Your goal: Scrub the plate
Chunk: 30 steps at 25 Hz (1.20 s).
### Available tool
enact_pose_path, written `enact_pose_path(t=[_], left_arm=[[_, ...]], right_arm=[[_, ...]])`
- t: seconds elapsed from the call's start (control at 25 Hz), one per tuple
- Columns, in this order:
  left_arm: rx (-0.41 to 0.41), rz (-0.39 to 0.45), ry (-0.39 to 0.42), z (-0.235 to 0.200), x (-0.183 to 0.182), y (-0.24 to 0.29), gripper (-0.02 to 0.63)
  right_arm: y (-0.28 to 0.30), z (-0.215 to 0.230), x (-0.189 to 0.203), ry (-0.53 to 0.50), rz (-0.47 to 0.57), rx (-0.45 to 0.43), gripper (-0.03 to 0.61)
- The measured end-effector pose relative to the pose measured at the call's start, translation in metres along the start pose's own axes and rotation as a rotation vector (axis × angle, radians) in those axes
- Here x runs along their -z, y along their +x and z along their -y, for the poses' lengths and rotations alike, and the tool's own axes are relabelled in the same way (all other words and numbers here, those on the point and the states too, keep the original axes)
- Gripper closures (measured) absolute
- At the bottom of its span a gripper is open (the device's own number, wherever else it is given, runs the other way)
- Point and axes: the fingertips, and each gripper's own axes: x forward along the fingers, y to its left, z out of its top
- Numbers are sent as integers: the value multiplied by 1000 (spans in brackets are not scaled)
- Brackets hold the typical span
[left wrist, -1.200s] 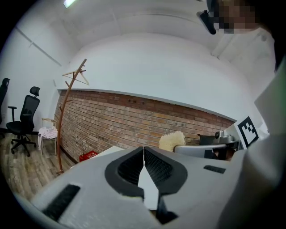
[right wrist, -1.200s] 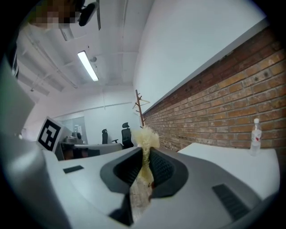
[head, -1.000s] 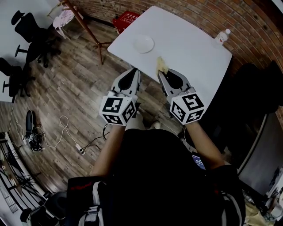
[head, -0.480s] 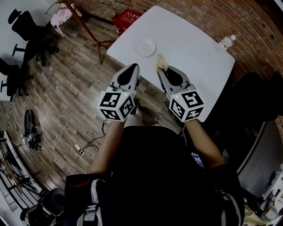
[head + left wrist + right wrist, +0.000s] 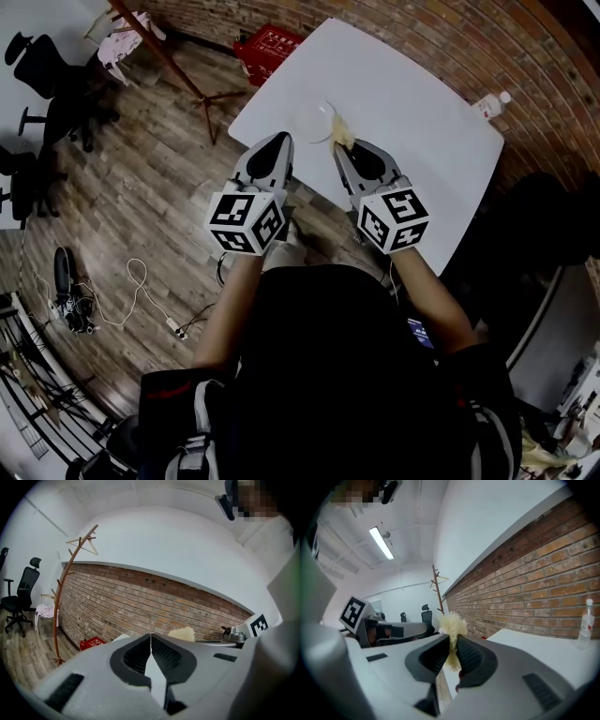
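Note:
A white plate (image 5: 307,120) lies near the front left edge of the white table (image 5: 412,103). My right gripper (image 5: 339,147) is shut on a pale yellow fibrous scrubber (image 5: 342,131), which hangs over the plate's right rim in the head view. In the right gripper view the scrubber (image 5: 451,626) is pinched between the jaws of the right gripper (image 5: 451,640). My left gripper (image 5: 281,141) hovers just short of the table edge, left of the right one. Its jaws are shut with nothing in them, as the left gripper view shows at the left gripper (image 5: 151,635).
A clear plastic bottle (image 5: 492,103) stands at the table's far right corner, against the brick wall. A red crate (image 5: 267,42) and a wooden coat stand (image 5: 169,58) are on the floor beyond the table's left end. Office chairs (image 5: 47,66) stand far left.
Both grippers have moved forward toward the table together. The scrubber, earlier short of the plate, now overlaps its right rim in the head view.

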Motion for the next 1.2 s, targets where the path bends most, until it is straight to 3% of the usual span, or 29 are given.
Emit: enact_pose_path(t=[0.4,0.92,1.2], left_arm=[[41,-47,-15,-60,-15,39,591],[121,-108,-19,-123,-25,72,591],[145,-161,-39,-150,-6,82,591]], right_arm=[[67,9,-21,-11,-18,30,523],[119,11,-17,25,-67,126,523],[137,12,-4,37,-102,167,522]])
